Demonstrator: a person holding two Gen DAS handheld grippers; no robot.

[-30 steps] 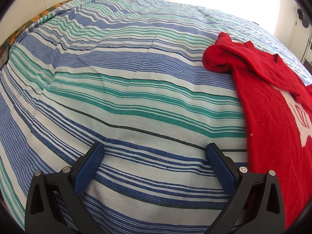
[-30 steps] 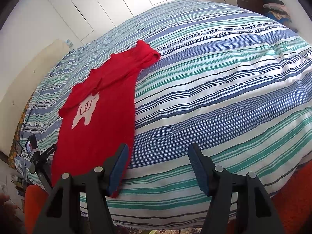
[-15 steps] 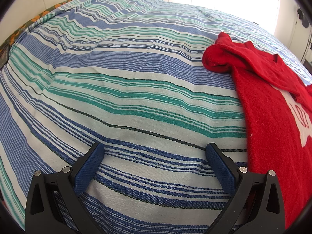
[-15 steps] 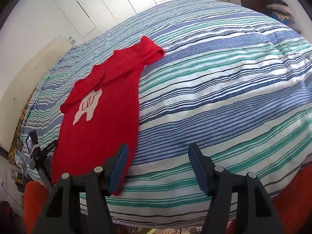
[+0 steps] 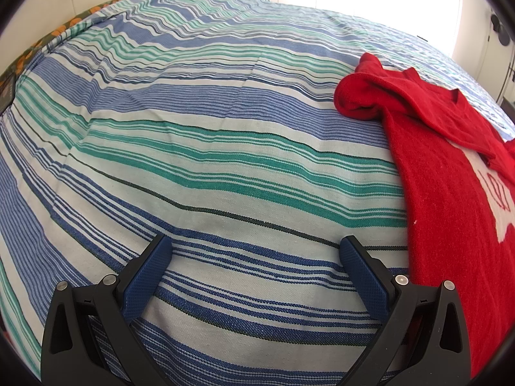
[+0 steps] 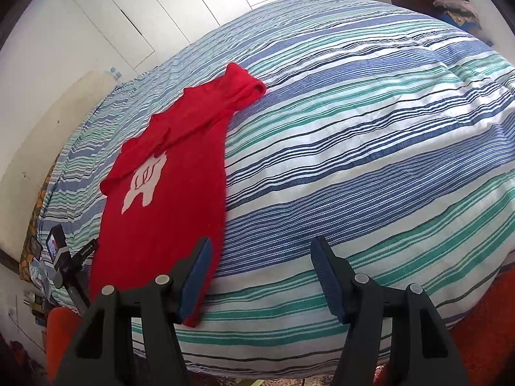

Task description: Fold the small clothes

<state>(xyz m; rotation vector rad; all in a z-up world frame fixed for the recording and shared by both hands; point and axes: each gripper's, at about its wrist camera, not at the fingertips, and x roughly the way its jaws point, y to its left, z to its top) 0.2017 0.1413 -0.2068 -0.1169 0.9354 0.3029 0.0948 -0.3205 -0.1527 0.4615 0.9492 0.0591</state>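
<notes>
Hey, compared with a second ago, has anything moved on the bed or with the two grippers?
Nothing was taken hold of or let go. The red shirt lies spread in the same place on the striped bedspread. The left gripper and right gripper both stay open and empty above the bed; only the right camera's view has drifted slightly.

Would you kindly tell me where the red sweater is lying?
The red sweater lies on the striped bedspread, left in the right wrist view, beside the right tool's left finger.

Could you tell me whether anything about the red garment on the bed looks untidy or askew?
Yes: the red garment lies mostly flat, but its far sleeve is bunched and rolled rather than spread out.
</notes>
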